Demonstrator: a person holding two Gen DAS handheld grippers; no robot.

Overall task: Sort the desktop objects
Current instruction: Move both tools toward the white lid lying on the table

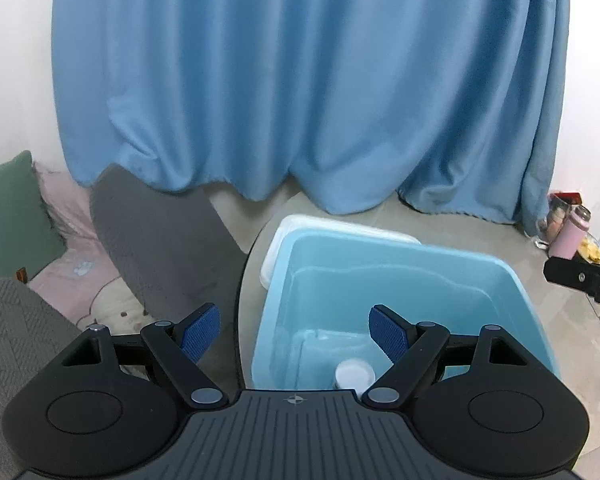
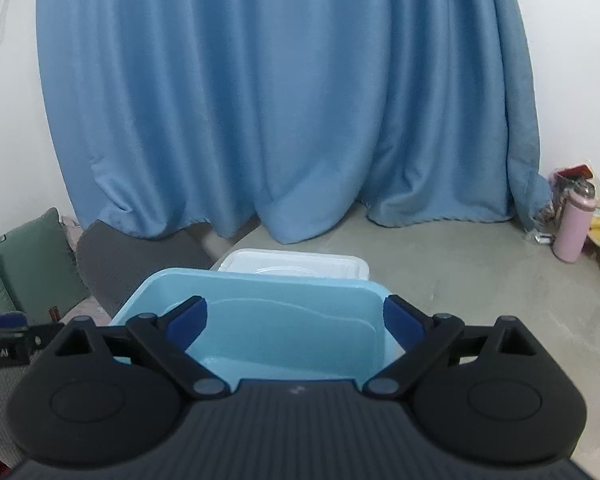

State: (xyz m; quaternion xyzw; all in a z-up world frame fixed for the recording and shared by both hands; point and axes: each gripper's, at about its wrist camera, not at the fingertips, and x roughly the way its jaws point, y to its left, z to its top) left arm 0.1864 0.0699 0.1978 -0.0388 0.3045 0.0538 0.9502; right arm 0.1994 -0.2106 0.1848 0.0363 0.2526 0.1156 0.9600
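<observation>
Black linkages spread wide on both tools: the left tool (image 1: 296, 334) hangs open and empty over the near left corner of a light blue plastic bin (image 1: 512, 280), the right tool (image 2: 296, 320) likewise open above the bin's (image 2: 260, 284) near rim. Inside, a small white-capped container (image 1: 354, 374) stands on the bottom. Behind the bin sits a white lidded box (image 2: 296, 262). Grey matte desk (image 2: 460, 272), blue pleated curtain (image 2: 284, 100) and a pink bottle (image 2: 572, 228) fill the room.
</observation>
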